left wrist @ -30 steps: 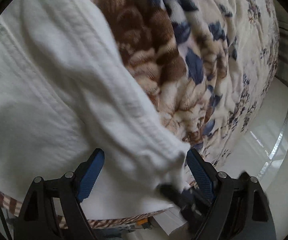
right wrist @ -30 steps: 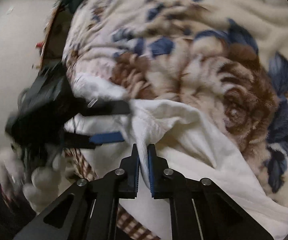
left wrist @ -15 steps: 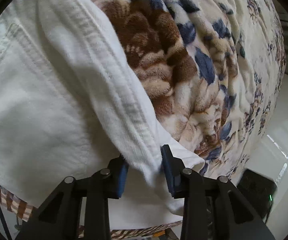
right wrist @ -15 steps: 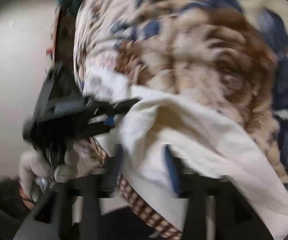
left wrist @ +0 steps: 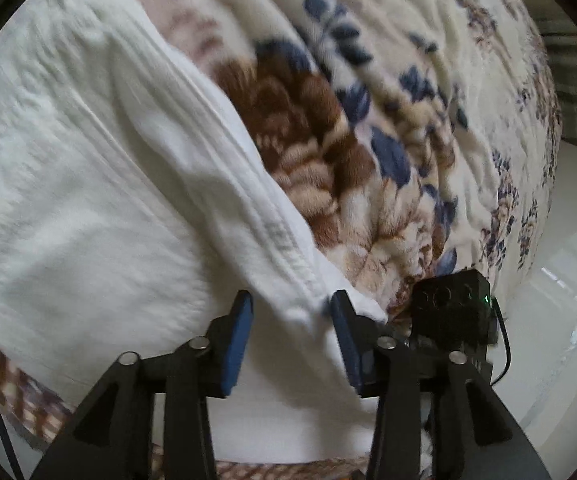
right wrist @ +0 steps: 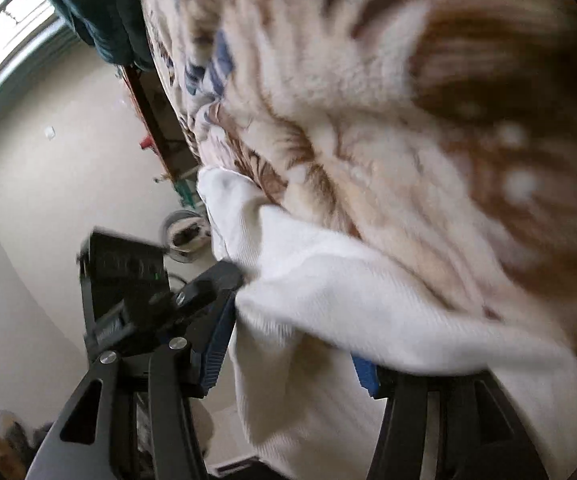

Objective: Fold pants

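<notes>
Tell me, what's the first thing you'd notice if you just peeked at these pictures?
Probably the white pants spread across the left of the left wrist view, one edge between the open fingers of the left gripper. Next, the fluffy blanket with brown and blue flowers underneath, filling the right side.

White pants (left wrist: pixel 88 208): woven cotton-like cloth, matt, faintly ribbed, with raised stitched seams. Blanket (left wrist: pixel 388 128): thick plush fleece, soft and fuzzy, matt, printed with brown and blue flowers. Left tool (left wrist: pixel 290 320): black matt plastic arms, bright metal pivot screws, blue ridged rubbery pads (left wrist: pixel 236 344). Right tool (right wrist: pixel 288 356): same black plastic, same blue grooved pads (right wrist: pixel 214 348). Floor (left wrist: pixel 560 320): pale, smooth, glossy, with reflections. Checked brown woven cloth (left wrist: pixel 12 392) at the bed edge.
</notes>
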The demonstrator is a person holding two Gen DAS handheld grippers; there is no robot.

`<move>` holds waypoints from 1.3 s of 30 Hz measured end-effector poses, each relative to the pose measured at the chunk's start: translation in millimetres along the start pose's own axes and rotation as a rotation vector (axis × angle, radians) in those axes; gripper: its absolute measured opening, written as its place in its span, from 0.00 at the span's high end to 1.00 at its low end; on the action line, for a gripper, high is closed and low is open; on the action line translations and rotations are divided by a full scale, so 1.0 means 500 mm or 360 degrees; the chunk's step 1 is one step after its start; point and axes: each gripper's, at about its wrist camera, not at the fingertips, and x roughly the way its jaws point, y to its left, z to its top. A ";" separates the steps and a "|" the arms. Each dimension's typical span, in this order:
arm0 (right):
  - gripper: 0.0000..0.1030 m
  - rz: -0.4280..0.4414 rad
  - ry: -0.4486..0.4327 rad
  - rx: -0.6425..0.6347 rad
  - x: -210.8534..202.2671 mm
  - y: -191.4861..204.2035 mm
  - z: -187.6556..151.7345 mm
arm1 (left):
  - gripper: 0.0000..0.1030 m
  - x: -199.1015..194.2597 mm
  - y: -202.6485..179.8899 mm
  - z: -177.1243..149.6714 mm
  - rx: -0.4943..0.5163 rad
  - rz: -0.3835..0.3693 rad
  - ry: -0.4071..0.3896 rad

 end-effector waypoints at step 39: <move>0.33 -0.1091 -0.0116 -0.0415 -0.133 0.197 -0.001 | 0.56 0.047 -0.071 -0.045 0.0630 0.0499 -0.0099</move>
